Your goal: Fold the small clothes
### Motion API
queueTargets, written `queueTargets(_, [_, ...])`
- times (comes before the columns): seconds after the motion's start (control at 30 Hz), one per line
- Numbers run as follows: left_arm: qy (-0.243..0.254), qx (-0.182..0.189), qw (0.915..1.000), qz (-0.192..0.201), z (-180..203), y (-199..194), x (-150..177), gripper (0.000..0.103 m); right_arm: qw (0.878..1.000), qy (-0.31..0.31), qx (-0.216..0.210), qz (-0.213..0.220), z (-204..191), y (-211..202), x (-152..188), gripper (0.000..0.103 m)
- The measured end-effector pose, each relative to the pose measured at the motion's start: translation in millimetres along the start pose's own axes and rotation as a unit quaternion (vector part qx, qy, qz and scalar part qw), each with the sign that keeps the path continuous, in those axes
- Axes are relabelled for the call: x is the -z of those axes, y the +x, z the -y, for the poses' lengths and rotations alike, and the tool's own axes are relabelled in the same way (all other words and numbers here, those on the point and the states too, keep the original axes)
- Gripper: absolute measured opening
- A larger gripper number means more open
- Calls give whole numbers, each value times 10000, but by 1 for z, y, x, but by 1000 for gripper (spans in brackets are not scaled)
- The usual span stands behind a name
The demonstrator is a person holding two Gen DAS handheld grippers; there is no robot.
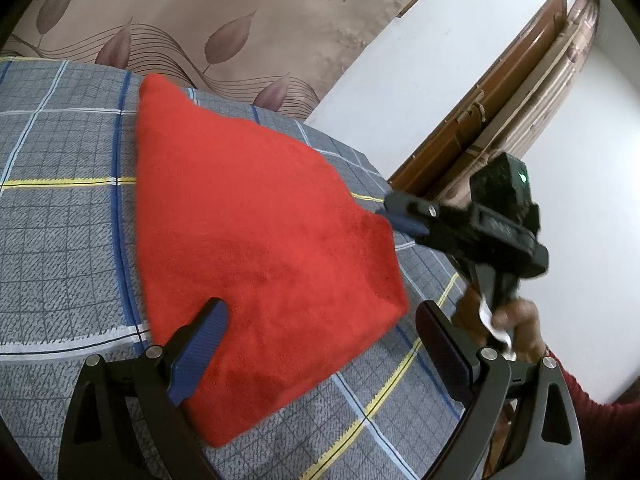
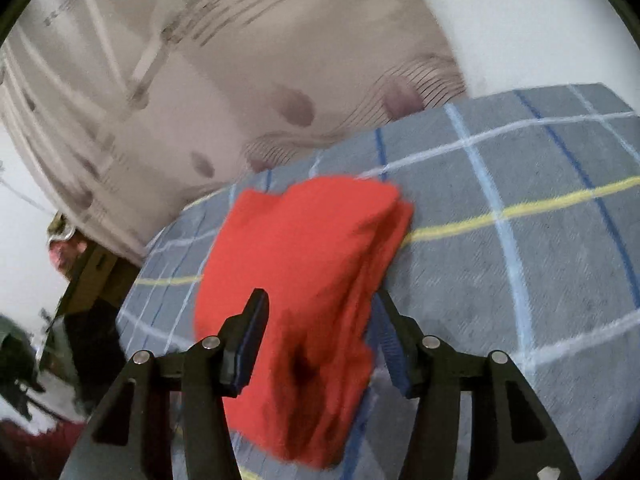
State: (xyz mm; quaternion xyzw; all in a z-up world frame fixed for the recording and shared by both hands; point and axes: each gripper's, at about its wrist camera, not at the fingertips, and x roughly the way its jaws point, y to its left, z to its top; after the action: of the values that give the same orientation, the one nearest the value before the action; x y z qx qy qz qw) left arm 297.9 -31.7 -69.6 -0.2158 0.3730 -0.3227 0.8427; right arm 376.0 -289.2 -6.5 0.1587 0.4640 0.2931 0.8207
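Observation:
A folded red fleece cloth [image 1: 256, 232] lies on the grey plaid bed cover [image 1: 60, 208]. My left gripper [image 1: 324, 320] is open, its jaws wide apart over the cloth's near edge, with the left finger resting on the cloth. The right gripper [image 1: 390, 216] shows in the left wrist view at the cloth's right corner, fingers close together around that corner. In the right wrist view the cloth [image 2: 304, 264] lies between my right gripper's [image 2: 320, 300] fingers, which stand partly apart with the cloth's edge between them. The view is blurred.
A wall with leaf-patterned paper [image 1: 200, 20] stands behind the bed. A wooden door frame [image 1: 500, 100] is at the right. The bed's edge [image 2: 168, 236] drops off to the left in the right wrist view, with dark clutter [image 2: 24, 360] below.

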Motion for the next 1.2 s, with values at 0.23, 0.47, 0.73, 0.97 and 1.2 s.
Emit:
queueTargets(0.23, [-50, 2, 10000, 46, -3, -1, 1, 95, 9970, -251, 353, -645, -16, 23, 39, 10])
queueTargets(0.47, [-159, 70, 9998, 102, -2, -10, 9, 95, 9957, -315, 421, -760, -8, 11, 56, 5])
queueTargets(0.73, [-86, 65, 9999, -5, 3, -7, 10, 95, 9966, -32, 134, -811, 6, 11, 55, 9])
queueTargets(0.97, [-40, 91, 9999, -51, 5, -4, 10, 95, 9994, 8, 53, -330, -2, -6, 28, 38])
queueTargets(1.2, [-52, 96, 9999, -51, 5, -5, 9, 95, 9985, -113, 210, -494, -10, 25, 6, 13])
